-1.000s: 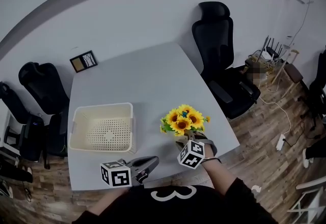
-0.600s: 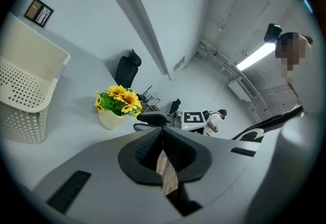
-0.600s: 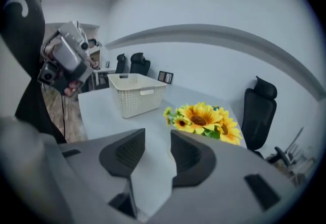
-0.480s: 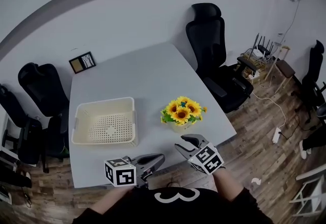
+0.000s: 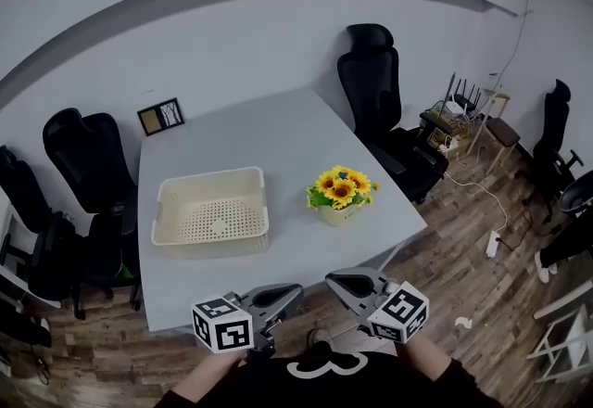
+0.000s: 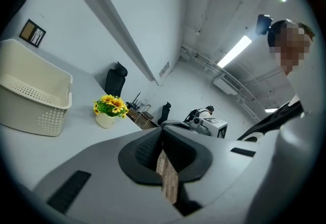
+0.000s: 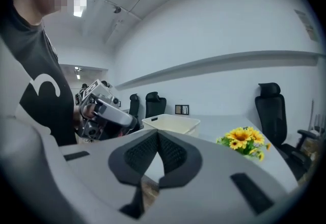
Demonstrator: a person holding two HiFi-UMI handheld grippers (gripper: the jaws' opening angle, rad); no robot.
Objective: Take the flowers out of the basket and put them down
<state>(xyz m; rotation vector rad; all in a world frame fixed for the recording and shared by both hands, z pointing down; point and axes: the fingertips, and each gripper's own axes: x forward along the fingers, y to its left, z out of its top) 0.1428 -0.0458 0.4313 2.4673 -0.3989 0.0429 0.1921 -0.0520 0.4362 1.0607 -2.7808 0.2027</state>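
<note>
Looking down through the head view, I see the flowers standing upright in their pot on the table. They are outside the basket, to its right and apart from it. My left gripper and right gripper both hang by the table's near edge, tips pointing toward each other, well short of the flowers. Black chairs ring the table.

Through the left gripper view, the jaws are clenched. The pads meet at the tips and grip nothing, and only a sliver of wood floor shows through the gap behind them. Beyond them the basket sits at the left on the table. The flowers are to its right, upright and clear of it. The right gripper shows farther off.

Through the right gripper view, the jaws have just been closing and are now pressed together at the tips with nothing between them. The basket lies straight beyond them on the table, and the flowers stand off to the right, touched by neither tool. The left gripper shows at the left, close to the person's dark shirt.
</note>
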